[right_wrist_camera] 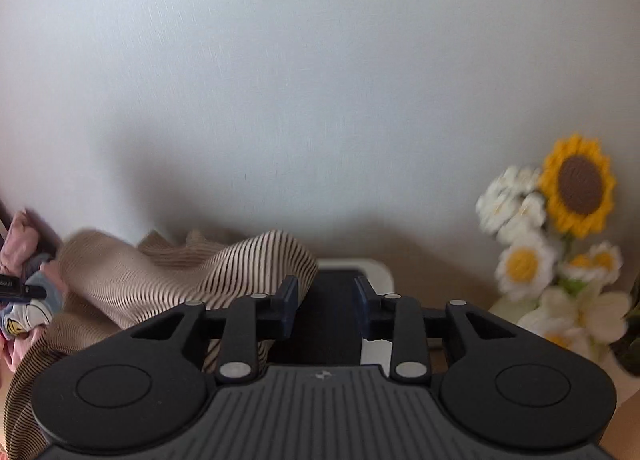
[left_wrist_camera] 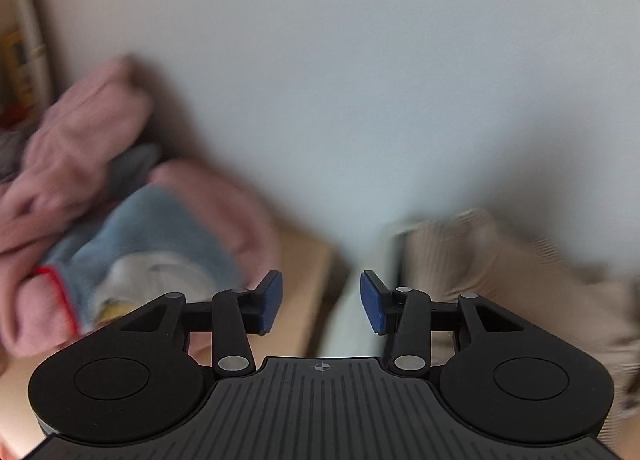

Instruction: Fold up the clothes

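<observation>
In the left wrist view, my left gripper (left_wrist_camera: 321,302) is open and empty above a wooden surface (left_wrist_camera: 308,260). A blurred pile of pink clothes (left_wrist_camera: 76,148) with a light blue garment (left_wrist_camera: 148,236) lies to its left. A beige striped garment (left_wrist_camera: 500,272) lies to its right. In the right wrist view, my right gripper (right_wrist_camera: 326,306) is open and empty. The beige striped garment (right_wrist_camera: 192,272) is bunched just left of its left finger. The pink and blue clothes (right_wrist_camera: 24,280) show at the far left edge.
A pale wall (right_wrist_camera: 320,80) stands close behind. A bunch of crocheted flowers with a sunflower (right_wrist_camera: 576,184) stands at the right. A white-edged dark object (right_wrist_camera: 372,272) lies on the surface beyond my right gripper. A yellow item (left_wrist_camera: 16,60) sits far left.
</observation>
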Demonstrator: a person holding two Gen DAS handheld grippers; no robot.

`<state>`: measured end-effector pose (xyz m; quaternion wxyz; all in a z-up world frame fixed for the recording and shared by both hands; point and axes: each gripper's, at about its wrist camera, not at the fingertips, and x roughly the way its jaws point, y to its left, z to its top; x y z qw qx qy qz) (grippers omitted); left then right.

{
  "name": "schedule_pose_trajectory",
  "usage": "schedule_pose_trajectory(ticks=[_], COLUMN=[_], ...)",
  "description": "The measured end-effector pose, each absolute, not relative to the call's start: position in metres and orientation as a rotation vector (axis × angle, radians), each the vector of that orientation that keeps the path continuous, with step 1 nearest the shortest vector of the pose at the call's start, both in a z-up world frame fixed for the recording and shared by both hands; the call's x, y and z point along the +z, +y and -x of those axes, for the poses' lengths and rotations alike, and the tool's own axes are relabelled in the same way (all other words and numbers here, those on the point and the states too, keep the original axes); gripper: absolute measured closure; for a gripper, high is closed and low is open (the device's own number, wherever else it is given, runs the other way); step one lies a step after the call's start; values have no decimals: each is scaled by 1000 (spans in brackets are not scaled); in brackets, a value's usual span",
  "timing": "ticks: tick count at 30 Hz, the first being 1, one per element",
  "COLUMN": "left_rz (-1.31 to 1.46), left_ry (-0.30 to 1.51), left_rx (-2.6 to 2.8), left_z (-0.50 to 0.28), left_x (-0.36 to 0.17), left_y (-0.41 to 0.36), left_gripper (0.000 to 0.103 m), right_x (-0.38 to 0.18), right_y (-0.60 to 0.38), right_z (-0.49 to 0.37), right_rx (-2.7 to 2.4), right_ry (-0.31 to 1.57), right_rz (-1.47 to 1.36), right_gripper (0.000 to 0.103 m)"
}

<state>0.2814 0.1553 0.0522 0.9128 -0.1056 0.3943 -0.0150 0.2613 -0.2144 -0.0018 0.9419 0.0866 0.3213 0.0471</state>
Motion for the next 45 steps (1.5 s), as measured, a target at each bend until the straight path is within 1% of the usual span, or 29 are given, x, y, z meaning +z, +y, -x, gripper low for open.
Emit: schedule_pose_trajectory(ticks=[1, 2, 4, 6, 7, 8, 9, 10, 11, 12, 14, 16, 18, 19, 24, 25, 30, 31, 32, 33, 34, 35, 36, 45], left_rz=[211, 217, 235, 187, 148, 131, 113, 93, 59, 43, 57, 23, -33, -58, -88, -90, -91, -90, -89, -87, -85, -84, -81, -42], left_ry=[761, 719, 682, 721, 776, 831, 886, 933, 895, 902, 911, 895, 869, 858, 828, 825, 814, 813, 813, 813, 812, 812, 812, 806], left_rx=[-105, -180, -316, -352, -329, -308, -286, -268, -285, -280, -276, -268, -269, -269, -285, -287, -285, -285, -286, -286, -286, -285, -285, -292], left_z=[-278, -276, -282, -293, -300, -302, -305, -306, -302, -299, -299, -301, -300, -296, -290, -288, -286, -287, -288, -289, -290, -292, -293, -301], left_x=[71, 86, 95, 79, 63, 46, 29, 12, 7, 8, 9, 11, 3, -7, -18, -17, -16, -17, -17, -17, -17, -17, -18, -12], left_y=[147, 135, 102, 72, 61, 60, 59, 58, 60, 57, 53, 46, 41, 40, 44, 45, 45, 45, 45, 44, 44, 44, 44, 49], left_gripper=[42, 29, 15, 15, 18, 28, 34, 38, 37, 37, 27, 26, 23, 22, 14, 11, 10, 9, 9, 9, 9, 9, 9, 9], right_x=[7, 16, 23, 7, -5, -22, -39, -41, -37, -28, -8, 4, 10, 5, -26, -28, -33, -34, -33, -33, -33, -32, -29, 19], right_y=[-212, -206, -186, -163, -153, -144, -135, -131, -129, -133, -132, -127, -130, -127, -113, -114, -119, -120, -124, -126, -127, -125, -127, -135], right_z=[-258, -259, -267, -281, -288, -293, -296, -291, -289, -291, -304, -326, -351, -363, -395, -398, -412, -413, -412, -412, -411, -405, -402, -367], right_rx=[106, 130, 209, 267, 290, 290, 288, 297, 308, 320, 343, 341, 364, 364, 367, 387, 469, 487, 503, 518, 533, 528, 522, 577], right_ry=[628, 605, 584, 649, 699, 752, 804, 778, 786, 789, 752, 720, 752, 783, 887, 897, 922, 924, 926, 928, 930, 921, 903, 775], right_rz=[-161, -159, -187, -218, -226, -210, -190, -154, -120, -124, -112, -57, -45, -53, -96, -117, -176, -182, -189, -197, -204, -198, -192, -212], right_gripper=[73, 73, 73, 73, 73, 73, 73, 73, 74, 74, 72, 58, 52, 52, 52, 50, 48, 52, 58, 76, 85, 88, 96, 98])
